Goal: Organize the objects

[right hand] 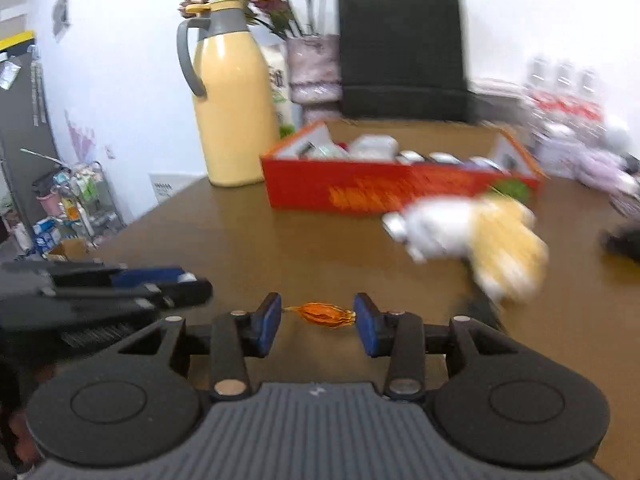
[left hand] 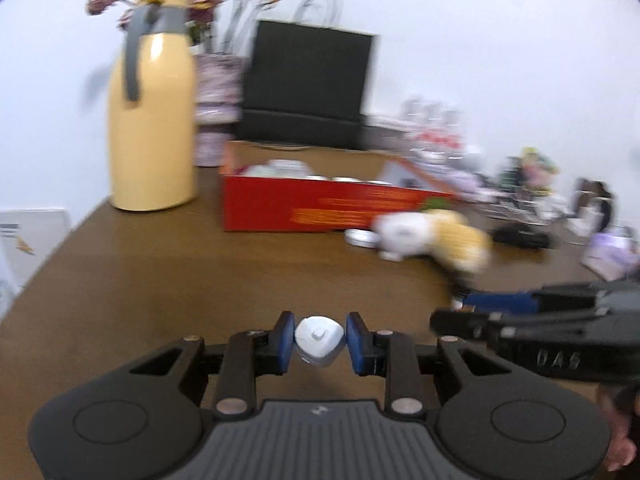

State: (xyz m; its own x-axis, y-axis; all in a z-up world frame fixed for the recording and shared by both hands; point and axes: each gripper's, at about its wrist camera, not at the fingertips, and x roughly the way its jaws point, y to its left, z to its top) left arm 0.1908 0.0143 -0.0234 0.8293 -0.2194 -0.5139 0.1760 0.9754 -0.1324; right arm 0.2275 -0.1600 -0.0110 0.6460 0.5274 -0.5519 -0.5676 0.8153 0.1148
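left gripper (left hand: 320, 340): jaws pinching a small white rounded object (left hand: 319, 336), blue pads on both its sides, carried above the table (left hand: 160, 280)
right gripper (right hand: 316, 316): jaws closed end-to-end on an orange wrapped candy (right hand: 322, 315); each twisted wrapper end meets a pad, so the grip looks light
red box (left hand: 304, 210): open-topped, ahead of both grippers at the table's far side, already holding several small pale items; likely the drop target for both loads
why held this way: each item sits centred between the pads and in camera view, which suits a straight carry and a release over the box
plush toy (right hand: 472, 236): white and yellow, lying on the table in front of the box's right end, a small round tin (left hand: 360, 237) touching it; both probably not yet sorted
yellow thermos (left hand: 154, 120): upright left of the box, clear of the approach
risk: the candy could slip out, since only its ends are pinched
blur: heavy, fine detail unreadable
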